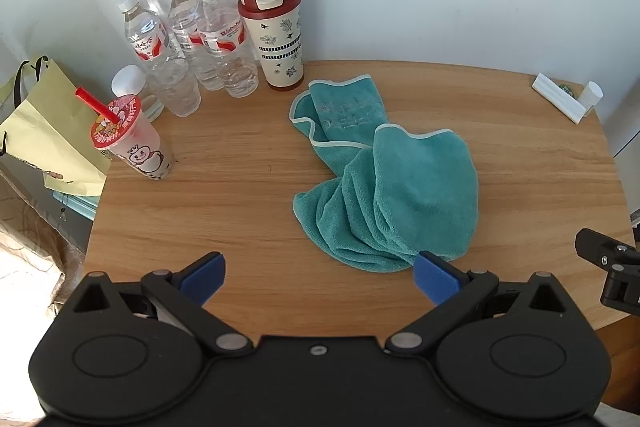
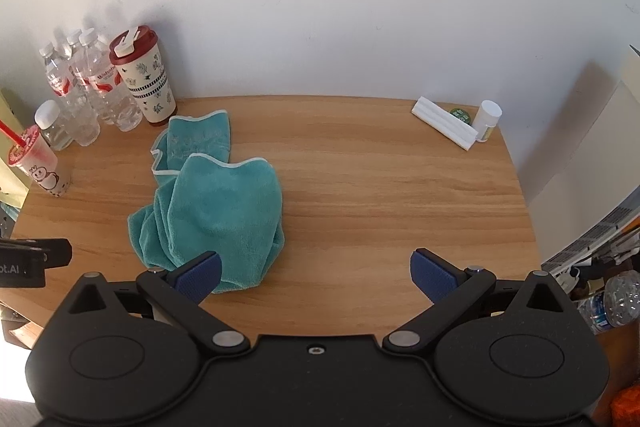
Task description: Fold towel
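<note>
Left gripper point(image 1: 318, 281): jaws spread wide, blue pads point(image 1: 202, 277) well apart, nothing held. Hovered over near edge of table point(image 1: 224, 195); right pad just at near hem of towel point(image 1: 384, 187) in left view, contact not clear. Right gripper point(image 2: 316, 277): likewise wide open, empty, pads point(image 2: 434, 277) apart; left pad overlapped near end of towel point(image 2: 216, 203) in right view, touching or above could not be told. Each gripper's black body visible at edge of other's view.

Towel: teal with pale piping, crumpled, unfolded, lay on table between the two grippers, nearer left half of tabletop. Near part bunched in several rolled pleats with one flap draped over top; far part flatter, stretched back toward tumbler point(image 1: 274, 39), embossed lettering on it unreadable.

Left edge, mid-depth: bubble-tea cup point(image 1: 132, 139) with red lid and red straw, upright; yellow paper bag point(image 1: 48, 131) beside it, off table edge.

Far left corner against wall: three clear bottles point(image 1: 216, 39) with red labels, white caps, upright, clustered; a smaller white-capped jar point(image 1: 134, 89) in front of them. Tumbler just right of bottles, red lid, floral print, close to towel's far end.

Far right corner: white ribbed strip point(image 2: 446, 129) lying flat, small white vial point(image 2: 486, 121) upright touching it, green round item behind, partly hidden.
</note>
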